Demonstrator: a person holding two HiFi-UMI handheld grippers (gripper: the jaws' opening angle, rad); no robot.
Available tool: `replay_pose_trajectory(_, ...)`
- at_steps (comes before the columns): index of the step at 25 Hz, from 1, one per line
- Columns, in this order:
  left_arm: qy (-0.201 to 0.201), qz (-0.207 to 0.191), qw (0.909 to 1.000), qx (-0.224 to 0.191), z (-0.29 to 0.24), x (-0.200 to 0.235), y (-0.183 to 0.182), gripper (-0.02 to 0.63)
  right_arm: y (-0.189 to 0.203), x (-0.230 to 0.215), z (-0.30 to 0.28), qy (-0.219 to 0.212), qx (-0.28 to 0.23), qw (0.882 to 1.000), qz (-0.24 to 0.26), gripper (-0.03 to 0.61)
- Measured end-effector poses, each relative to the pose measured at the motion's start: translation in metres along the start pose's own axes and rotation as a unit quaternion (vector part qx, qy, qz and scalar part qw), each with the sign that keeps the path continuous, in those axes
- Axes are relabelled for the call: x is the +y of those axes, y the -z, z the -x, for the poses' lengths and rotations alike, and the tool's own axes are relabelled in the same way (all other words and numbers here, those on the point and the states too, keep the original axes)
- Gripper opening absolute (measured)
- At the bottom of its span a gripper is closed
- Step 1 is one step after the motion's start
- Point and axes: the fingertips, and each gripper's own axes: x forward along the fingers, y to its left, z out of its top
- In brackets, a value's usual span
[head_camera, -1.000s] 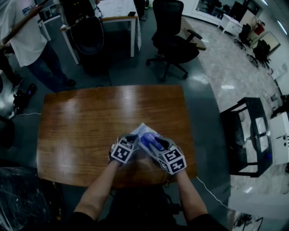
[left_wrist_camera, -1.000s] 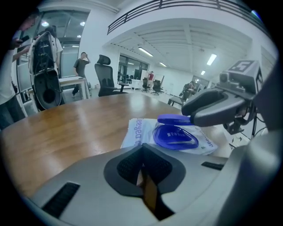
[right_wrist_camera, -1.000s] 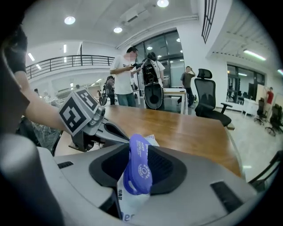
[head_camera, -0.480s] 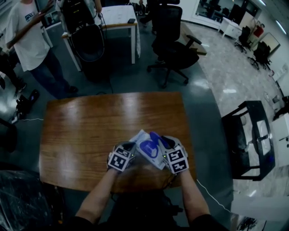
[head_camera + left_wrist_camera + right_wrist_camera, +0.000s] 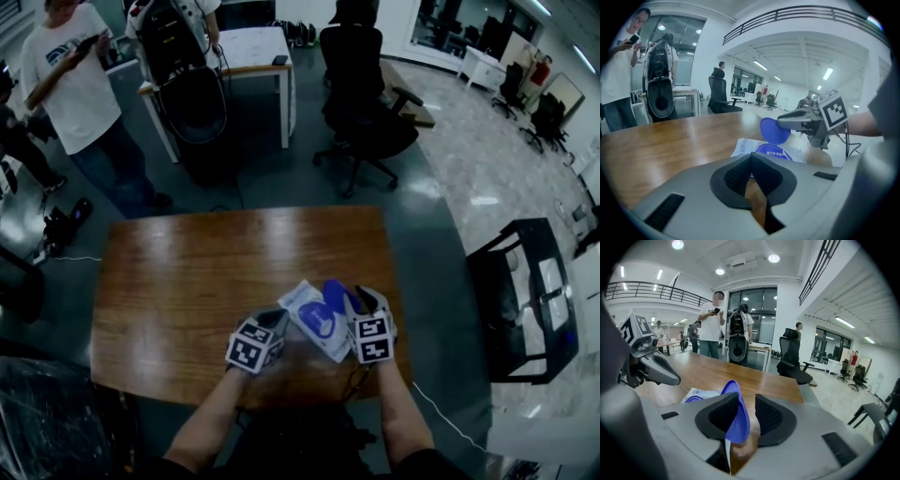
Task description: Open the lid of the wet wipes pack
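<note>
Glossy brown wood of the table (image 5: 187, 281) fills the near ground, its front edge crossed by two forearms (image 5: 220, 412) cut off below. The left gripper (image 5: 751, 158) has its ribbed dark pads pressed together at the tips, with nothing seen clamped. Its grey body hides the near end of the wet wipes pack (image 5: 314, 323), a flat white pouch near the front edge between both tools. The right gripper (image 5: 747, 404) has just been opening. The thin, rounded blue lid (image 5: 736, 418) stands upright between its jaws, against one pad, with a gap to the other. Label print is unreadable. Beyond stand a black office chair (image 5: 361, 84) and a person (image 5: 80, 89).
</note>
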Motion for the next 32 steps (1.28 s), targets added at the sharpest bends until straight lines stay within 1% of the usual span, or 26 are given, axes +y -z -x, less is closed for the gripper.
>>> replay_pose_trajectory(3, 0.005, -0.002, 0.9996, -0.027, 0.010, -0.006, -0.016, -0.006, -0.004, -0.004, 0.012, 0.016, -0.017, 0.999, -0.024, 0.124)
replay_pose_trajectory(6, 0.015, -0.010, 0.9983, -0.056, 0.018, -0.016, -0.034, -0.006, -0.011, -0.012, 0.028, 0.032, -0.047, 0.997, -0.051, 0.124)
replay_pose_trajectory(9, 0.027, -0.017, 0.9964, -0.079, 0.029, -0.027, -0.047, -0.006, -0.025, -0.010, 0.050, 0.035, -0.081, 0.994, -0.069, 0.124)
replay_pose_trajectory(10, 0.032, -0.020, 0.9953, -0.089, 0.033, -0.031, -0.051, -0.006, -0.030, -0.009, 0.058, 0.040, -0.093, 0.992, -0.074, 0.099)
replay_pose_trajectory(12, 0.041, -0.024, 0.9927, -0.110, 0.042, -0.040, -0.061, -0.006, -0.040, -0.007, 0.074, 0.052, -0.116, 0.989, -0.080, 0.024)
replay_pose_trajectory(16, 0.053, -0.035, 0.9877, -0.143, 0.063, -0.054, -0.078, -0.006, -0.055, 0.003, 0.101, 0.055, -0.153, 0.983, -0.087, 0.014)
replay_pose_trajectory(23, 0.061, -0.045, 0.9771, -0.199, 0.103, -0.082, -0.106, -0.006, -0.077, 0.023, 0.145, 0.031, -0.194, 0.977, -0.081, 0.011)
replay_pose_trajectory(27, 0.056, -0.056, 0.9709, -0.226, 0.119, -0.098, -0.121, -0.006, -0.089, 0.033, 0.164, -0.004, -0.222, 0.972, -0.076, 0.011)
replay_pose_trajectory(32, 0.043, -0.053, 0.9670, -0.245, 0.139, -0.127, -0.131, -0.006, -0.103, 0.045, 0.197, -0.044, -0.247, 0.965, -0.074, 0.011)
